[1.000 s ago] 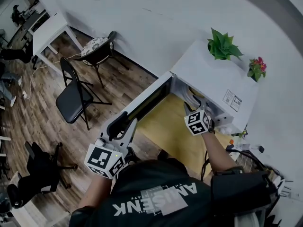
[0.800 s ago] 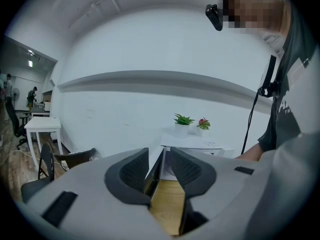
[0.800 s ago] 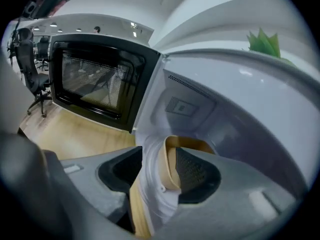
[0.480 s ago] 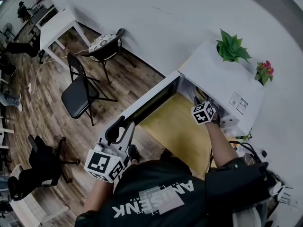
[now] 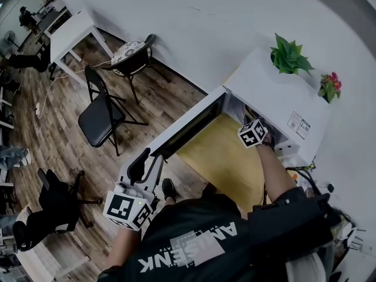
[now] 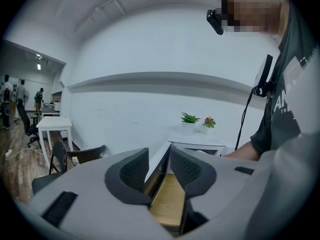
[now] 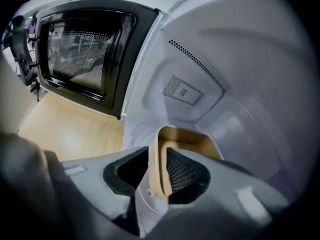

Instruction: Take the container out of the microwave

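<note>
In the microwave (image 5: 276, 98) cavity: the tan container (image 7: 186, 140) sits on the cavity floor, close to the front opening; mouth up.
Container shape: rounded-rectangle rim; thin walls.
Container axis: the long axis appears to run from the opening toward the back of the cavity, drifting slightly right in the right gripper view; a short wall faces the opening.
Right tongs (image 7: 159, 160): inside the cavity, angled downward; closing on the container's near short wall; one pad is outside the wall, the other inside the mouth; both pads look to lie against it.
Left tongs (image 6: 159, 156): out at the free end of the microwave door (image 5: 188, 128); the door's edge stands between the pads and fills the gap; pinching it, as far as the left gripper view shows.
Door: swung wide open, reaching left and toward the person in the head view; its black-framed mesh window shows left of the cavity in the right gripper view.
Microwave position: on a pale wood surface (image 5: 223, 157); back toward a white wall.
Microwave top: a green plant (image 5: 289, 56) and a pink-flowered plant (image 5: 330, 86), near each other at the far edge.
Head view limit: the container cannot be made out; the right tongs and forearm cover the opening.
Room: a black folding chair (image 5: 100, 110) on the wood floor; well apart from the microwave.
</note>
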`<state>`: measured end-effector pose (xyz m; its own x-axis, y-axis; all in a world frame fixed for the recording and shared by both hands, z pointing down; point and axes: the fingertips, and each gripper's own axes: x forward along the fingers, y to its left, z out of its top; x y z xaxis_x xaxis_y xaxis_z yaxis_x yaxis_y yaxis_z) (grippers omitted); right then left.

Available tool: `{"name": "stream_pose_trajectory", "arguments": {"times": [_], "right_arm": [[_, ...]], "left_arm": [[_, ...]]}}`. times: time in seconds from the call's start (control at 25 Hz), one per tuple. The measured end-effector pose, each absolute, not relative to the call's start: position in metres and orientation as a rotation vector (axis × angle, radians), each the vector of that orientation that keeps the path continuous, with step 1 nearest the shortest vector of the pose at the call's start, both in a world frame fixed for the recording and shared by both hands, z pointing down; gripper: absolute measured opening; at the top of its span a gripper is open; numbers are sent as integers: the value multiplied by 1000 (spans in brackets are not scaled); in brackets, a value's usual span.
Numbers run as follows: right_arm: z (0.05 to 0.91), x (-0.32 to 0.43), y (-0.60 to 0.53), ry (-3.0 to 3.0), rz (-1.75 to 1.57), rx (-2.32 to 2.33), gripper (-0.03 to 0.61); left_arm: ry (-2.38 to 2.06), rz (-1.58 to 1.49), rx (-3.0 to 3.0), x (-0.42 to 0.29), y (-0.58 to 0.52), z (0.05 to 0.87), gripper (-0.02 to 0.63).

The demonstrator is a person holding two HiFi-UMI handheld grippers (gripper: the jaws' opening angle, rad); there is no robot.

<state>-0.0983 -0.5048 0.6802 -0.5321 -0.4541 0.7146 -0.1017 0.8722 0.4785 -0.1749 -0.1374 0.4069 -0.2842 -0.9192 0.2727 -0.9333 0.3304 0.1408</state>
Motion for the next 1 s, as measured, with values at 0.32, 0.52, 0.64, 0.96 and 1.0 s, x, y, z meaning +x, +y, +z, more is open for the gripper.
{"name": "stream_pose_trajectory", "arguments": {"times": [0.32, 0.52, 0.64, 0.96, 1.0], "right_arm": [[674, -93, -500, -2098, -467, 408, 32], [656, -94, -467, -2165, -375, 380, 28], [639, -94, -442, -2210, -317, 374, 28], [606, -86, -378, -2263, -239, 335, 28], [603, -86, -369, -2265, -232, 326, 28]], "left_arm": [[-2260, 75, 1704, -180, -134, 404, 120], [-2221, 65, 1755, -187, -135, 404, 120], [-2188, 50, 1808, -192, -138, 401, 120], [-2092, 49, 1962, -197, -145, 397, 120], [-2080, 47, 1978, -199, -144, 397, 120]]}}
